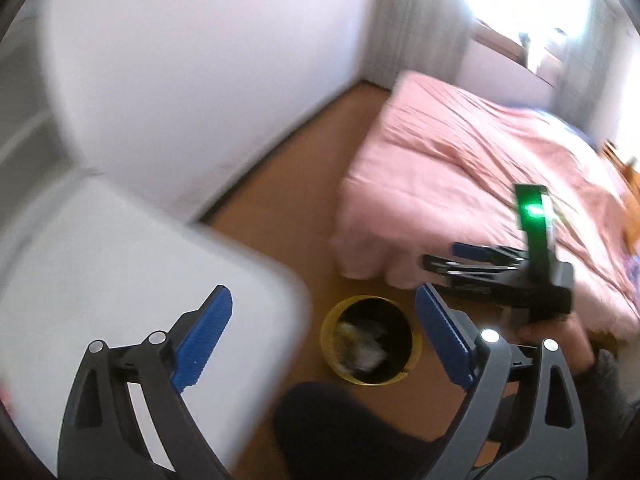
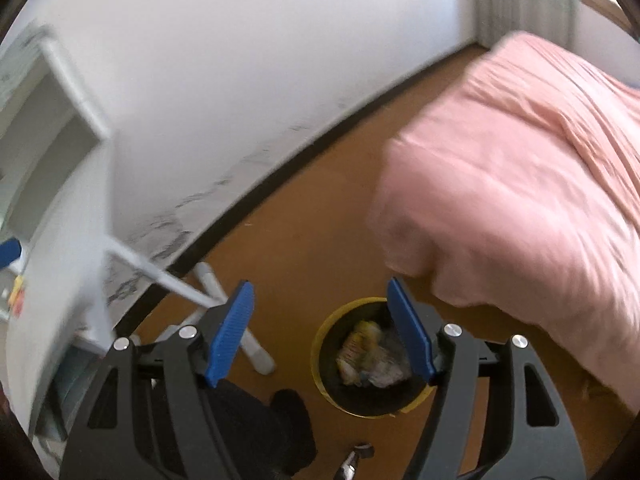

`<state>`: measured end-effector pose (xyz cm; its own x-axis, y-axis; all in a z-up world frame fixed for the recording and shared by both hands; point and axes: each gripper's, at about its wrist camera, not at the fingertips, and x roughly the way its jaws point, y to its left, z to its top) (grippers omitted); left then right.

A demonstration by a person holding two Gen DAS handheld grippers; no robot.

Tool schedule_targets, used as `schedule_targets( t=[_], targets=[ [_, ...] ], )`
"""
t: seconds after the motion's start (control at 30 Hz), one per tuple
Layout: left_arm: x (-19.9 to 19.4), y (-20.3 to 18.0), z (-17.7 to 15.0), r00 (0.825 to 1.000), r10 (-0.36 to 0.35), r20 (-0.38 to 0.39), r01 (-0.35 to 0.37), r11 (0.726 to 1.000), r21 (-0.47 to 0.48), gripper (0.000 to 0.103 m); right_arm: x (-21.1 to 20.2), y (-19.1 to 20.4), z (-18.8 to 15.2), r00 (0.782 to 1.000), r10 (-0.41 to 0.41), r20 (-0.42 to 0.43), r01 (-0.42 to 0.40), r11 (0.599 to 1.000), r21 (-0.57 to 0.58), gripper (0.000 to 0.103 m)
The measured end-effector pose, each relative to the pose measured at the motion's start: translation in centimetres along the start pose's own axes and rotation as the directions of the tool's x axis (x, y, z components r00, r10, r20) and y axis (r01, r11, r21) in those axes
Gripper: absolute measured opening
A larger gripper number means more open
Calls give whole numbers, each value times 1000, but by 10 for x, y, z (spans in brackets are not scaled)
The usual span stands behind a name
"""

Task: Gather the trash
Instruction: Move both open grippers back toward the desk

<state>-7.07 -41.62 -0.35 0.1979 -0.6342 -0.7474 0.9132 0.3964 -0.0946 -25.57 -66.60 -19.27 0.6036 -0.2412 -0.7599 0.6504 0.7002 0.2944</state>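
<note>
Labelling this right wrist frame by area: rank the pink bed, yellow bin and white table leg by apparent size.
1. Pink bed
2. Yellow bin
3. White table leg, though blur makes its extent unsure.

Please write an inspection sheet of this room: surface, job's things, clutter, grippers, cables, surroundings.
Surface: brown floor, bare around the bin.
Job's things: yellow bin on the floor, crumpled trash inside.
Clutter: nothing seen.
Grippers: left gripper open and empty; right gripper open and empty, above the bin.
Cables: nothing seen.
Surroundings: white table at left, pink bed at right, white wall behind, bright window.
</note>
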Motion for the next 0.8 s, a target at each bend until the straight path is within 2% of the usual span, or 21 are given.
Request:
schedule_targets(
  t=[0.1, 0.2, 0.23, 0.3, 0.37, 0.4, 0.47, 0.57, 0.63, 0.7, 0.8],
  targets=[
    [-46, 66, -22, 989, 146, 31, -143, 986, -88, 91, -10, 61, 9, 996, 86, 14, -84, 991, -101, 67],
    [-84, 137, -57, 957, 289, 15, -280, 936, -213, 91, -15, 149, 16, 981, 194, -23, -194, 948, -251, 70],
    [-98, 164, -74, 941, 337, -3, -325, 906, -271, 91, -15, 171, 18, 974, 224, -36, -225, 932, -284, 71],
    [-117, 200, -98, 916, 400, -32, -385, 853, -351, 91, -12, 236, 17, 953, 291, -82, -300, 875, -379, 74],
    [-138, 234, -129, 885, 460, -73, -445, 787, -427, 91, -8, 288, 12, 937, 327, -125, -347, 823, -449, 76],
    [-147, 246, -142, 876, 475, -86, -459, 763, -456, 91, -4, 327, 6, 919, 357, -169, -393, 775, -495, 79],
    [-166, 268, -172, 863, 494, -107, -472, 713, -519, 91, 3, 381, -5, 893, 389, -227, -447, 707, -548, 81],
    [-187, 288, -203, 847, 514, -137, -491, 655, -574, 91, 16, 455, -23, 866, 407, -290, -495, 613, -616, 83],
    [-197, 296, -222, 844, 515, -148, -489, 629, -604, 91, 25, 494, -33, 851, 411, -328, -520, 565, -640, 85],
    [-202, 300, -235, 844, 513, -156, -488, 615, -619, 91, 35, 529, -41, 851, 398, -344, -518, 524, -677, 87],
    [-206, 302, -247, 847, 507, -159, -482, 606, -633, 91, 42, 559, -53, 851, 388, -354, -516, 487, -705, 87]
  ],
)
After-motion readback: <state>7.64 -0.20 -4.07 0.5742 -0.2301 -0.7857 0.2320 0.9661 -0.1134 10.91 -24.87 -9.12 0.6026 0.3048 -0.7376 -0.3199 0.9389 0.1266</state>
